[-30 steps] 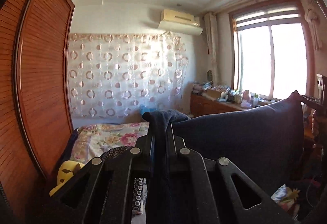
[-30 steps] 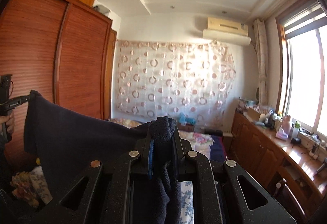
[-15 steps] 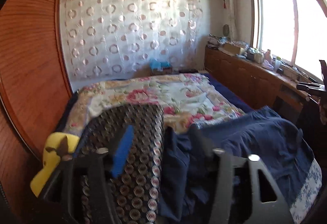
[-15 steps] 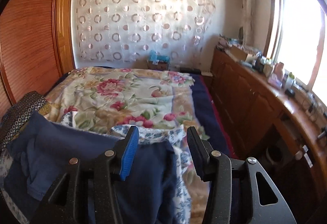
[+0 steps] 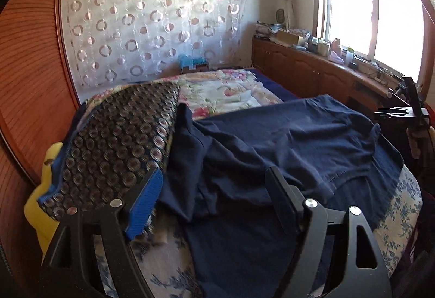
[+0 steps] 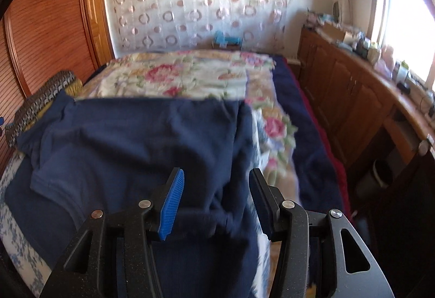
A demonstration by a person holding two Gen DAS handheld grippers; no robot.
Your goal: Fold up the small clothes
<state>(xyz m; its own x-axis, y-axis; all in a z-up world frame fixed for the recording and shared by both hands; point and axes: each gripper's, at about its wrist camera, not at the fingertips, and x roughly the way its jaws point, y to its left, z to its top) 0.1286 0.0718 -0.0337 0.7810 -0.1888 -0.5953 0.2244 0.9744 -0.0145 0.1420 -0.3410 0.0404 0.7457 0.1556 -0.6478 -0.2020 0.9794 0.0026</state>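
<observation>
wrist views, close, sharing bed point(image 5: 223, 91)

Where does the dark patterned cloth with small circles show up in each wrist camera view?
Left wrist: the dark patterned cloth with small circles fills the left middle, beside the navy blue garment.
Right wrist: far left edge, mostly out of frame.
Shared landmark: floral bedspread.

The left gripper point(image 5: 214, 189) points forward and downward, its jaws opening wide apart, with its blue pad point(image 5: 145, 205) and the black finger opposite pressing on nothing. The right gripper point(image 6: 216, 191) also tilts forward and down, jaws parted about halfway and gripping nothing. In the left wrist view it shows at the right edge.
</observation>
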